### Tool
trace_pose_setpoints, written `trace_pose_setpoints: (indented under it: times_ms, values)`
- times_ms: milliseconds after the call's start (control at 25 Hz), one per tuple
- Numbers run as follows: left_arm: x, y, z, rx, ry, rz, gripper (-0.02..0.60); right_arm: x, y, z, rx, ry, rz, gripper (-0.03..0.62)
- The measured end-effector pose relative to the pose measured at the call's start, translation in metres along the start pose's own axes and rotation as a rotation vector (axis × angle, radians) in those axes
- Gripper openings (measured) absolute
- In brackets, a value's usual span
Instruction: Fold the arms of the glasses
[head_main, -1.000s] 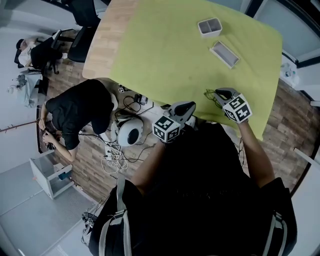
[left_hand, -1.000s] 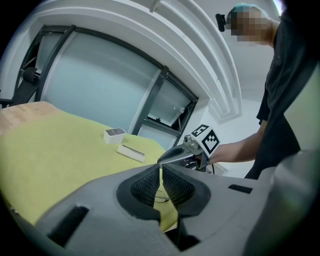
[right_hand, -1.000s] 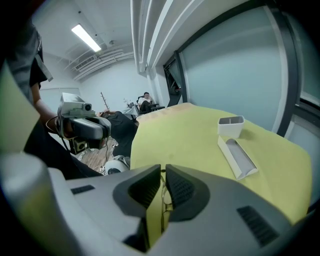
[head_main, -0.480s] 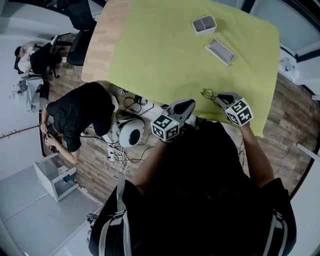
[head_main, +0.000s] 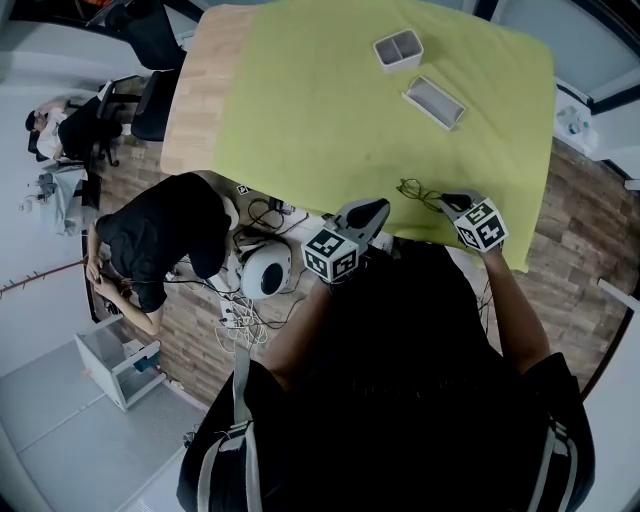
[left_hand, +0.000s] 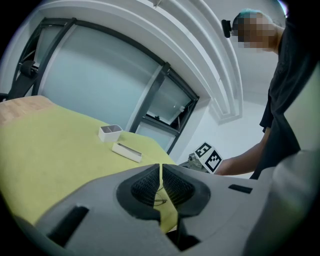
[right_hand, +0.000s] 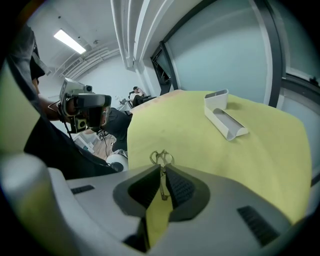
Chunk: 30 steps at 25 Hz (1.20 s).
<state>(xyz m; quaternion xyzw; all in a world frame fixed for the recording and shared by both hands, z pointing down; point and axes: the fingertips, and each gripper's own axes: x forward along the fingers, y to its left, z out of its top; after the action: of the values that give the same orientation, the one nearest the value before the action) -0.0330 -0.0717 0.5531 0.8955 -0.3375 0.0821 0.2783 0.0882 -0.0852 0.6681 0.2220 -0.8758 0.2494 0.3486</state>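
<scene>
Right gripper (right_hand: 162, 172): jaws closed down to a thin slit, pinching a wire arm of the glasses (right_hand: 161, 158). The arm runs straight down the slit. The front of the frame pokes out just beyond the jaw tips, over the yellow-green cloth (right_hand: 200, 145). Cannot tell whether the frame rests on the cloth or is slightly lifted.

Left gripper (left_hand: 160, 172): jaws nearly together with a narrow gap, nothing between the pads. Through the gap a bit of wire frame shows further off. It hangs at the near edge of the table, left of the glasses and apart from them.

Head view: glasses (head_main: 412, 188) sit at the near right part of the cloth, close to its near edge, with the right gripper (head_main: 447, 200) on their right side. Left gripper (head_main: 376, 206) is near but not touching.

Farther out: white box (head_main: 398, 49) and white tray (head_main: 433, 102) at the far side of the cloth, well apart from the work. A person (head_main: 160, 225) crouches on the floor to the left.

Step in hand, by my reading: one arm is gripped and the fold is not yet made. Next move likely needs the left gripper brought across to steady the frame front, then the held arm swung inward about its hinge. The wire is thin, so slipping or bending is the risk.
</scene>
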Motion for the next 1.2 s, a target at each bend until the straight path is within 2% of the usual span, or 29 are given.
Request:
trace_pose_setpoints:
  times_ms: [200,400,680,1200]
  values:
    - [0.003,0.002,0.0,-0.002,0.012,-0.003,0.031,0.009,-0.004,-0.02,0.019,0.045,0.001,0.051]
    - [0.002,0.002,-0.003,-0.007,0.029,0.003,0.031,0.016,-0.006,-0.037,-0.009,0.099,0.0,0.051]
    - [0.001,0.004,-0.007,-0.018,0.043,0.013,0.031,0.024,-0.011,-0.046,0.026,0.11,0.014,0.051]
    - [0.005,0.002,-0.011,-0.04,0.045,0.039,0.031,0.036,-0.02,-0.056,0.022,0.146,0.045,0.051]
